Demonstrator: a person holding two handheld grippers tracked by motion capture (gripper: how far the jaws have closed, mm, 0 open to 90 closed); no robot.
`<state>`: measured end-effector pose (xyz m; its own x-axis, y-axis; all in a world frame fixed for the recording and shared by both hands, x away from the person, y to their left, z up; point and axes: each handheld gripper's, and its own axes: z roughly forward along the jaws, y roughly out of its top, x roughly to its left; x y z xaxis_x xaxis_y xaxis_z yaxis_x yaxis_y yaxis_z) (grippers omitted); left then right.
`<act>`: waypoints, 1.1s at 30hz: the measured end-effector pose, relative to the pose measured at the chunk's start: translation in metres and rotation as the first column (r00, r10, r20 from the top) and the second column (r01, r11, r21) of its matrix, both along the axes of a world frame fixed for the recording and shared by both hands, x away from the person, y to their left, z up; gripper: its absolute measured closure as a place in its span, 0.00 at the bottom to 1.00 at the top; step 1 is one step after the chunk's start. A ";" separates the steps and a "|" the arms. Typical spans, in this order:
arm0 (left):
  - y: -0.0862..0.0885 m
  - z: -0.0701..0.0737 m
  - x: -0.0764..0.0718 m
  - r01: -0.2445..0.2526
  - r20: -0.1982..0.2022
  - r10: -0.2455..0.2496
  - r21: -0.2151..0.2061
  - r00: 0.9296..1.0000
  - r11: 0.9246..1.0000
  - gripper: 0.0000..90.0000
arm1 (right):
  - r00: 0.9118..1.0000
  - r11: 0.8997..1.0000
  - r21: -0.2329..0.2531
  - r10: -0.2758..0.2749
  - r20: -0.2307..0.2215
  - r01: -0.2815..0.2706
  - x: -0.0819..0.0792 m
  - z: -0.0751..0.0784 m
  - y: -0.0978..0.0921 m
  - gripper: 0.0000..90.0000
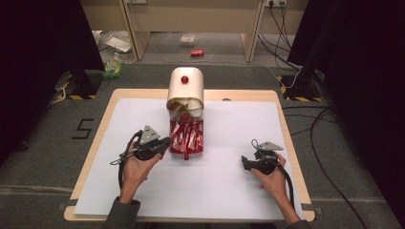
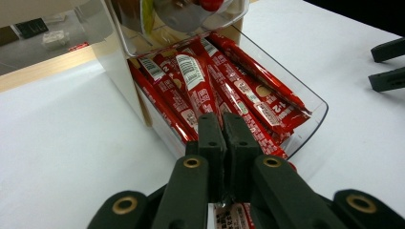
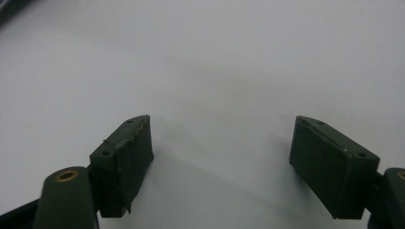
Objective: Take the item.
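Two grippers over a white sheet [image 1: 215, 191] on the wooden counter [image 1: 98, 138]. Landmark: the cream dispenser [image 1: 186, 88] with a red knob [image 1: 185, 79], standing at the counter's far middle.

Directly below the dispenser, on the near side, a clear tray [image 2: 313, 126] holds a stack of red stick packets [image 2: 224, 81], lying lengthwise, barcodes up on several.

Left gripper [image 1: 165, 143] sits at the tray's near-left corner, touching the pile. In the left gripper view its fingers [image 2: 210, 138] are pressed together, pinching the near end of one red packet [image 2: 198, 93]; a strip of printed wrapper shows below, between the arms. The tray's clear front wall curves just right of the fingers.

Right gripper [image 1: 244, 163] rests well to the right of the dispenser and nearer the person, apart from the tray. Its fingers [image 3: 124, 152] are spread wide over bare white sheet, holding nothing. Its black tips also appear at the right edge of the left gripper view.

Beyond the dispenser, off the counter: grey floor, a red can [image 1: 197, 53], a small clear packet [image 1: 187, 39], crumpled wrappers [image 1: 114, 45] at far left, black cables [image 1: 282, 24] at far right. A "5" mark [image 1: 82, 129] lies on the floor left of the counter.
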<state>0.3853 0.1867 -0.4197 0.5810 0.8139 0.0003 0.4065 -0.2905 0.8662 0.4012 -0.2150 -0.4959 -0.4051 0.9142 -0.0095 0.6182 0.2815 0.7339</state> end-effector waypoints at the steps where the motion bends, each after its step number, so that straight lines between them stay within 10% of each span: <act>1: 0.002 0.001 -0.001 -0.001 -0.001 0.001 0.000 1.000 1.000 0.96 | 1.000 1.000 0.000 0.000 0.000 0.000 0.000 0.000 0.000 0.25; 16: 0.057 0.005 -0.007 -0.140 0.019 0.141 -0.026 0.990 0.990 0.96 | 1.000 1.000 0.000 0.001 0.000 -0.001 0.000 0.000 0.000 0.25; 33: 0.086 -0.029 0.013 -0.242 -0.039 0.240 -0.036 0.970 0.970 0.96 | 1.000 1.000 -0.001 0.001 0.000 -0.001 0.000 0.000 0.000 0.25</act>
<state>0.3987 0.2728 -0.4488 0.3670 0.9288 -0.0519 0.4900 -0.1456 0.8595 0.4014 -0.2150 -0.4959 -0.4057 0.9140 -0.0100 0.6180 0.2824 0.7337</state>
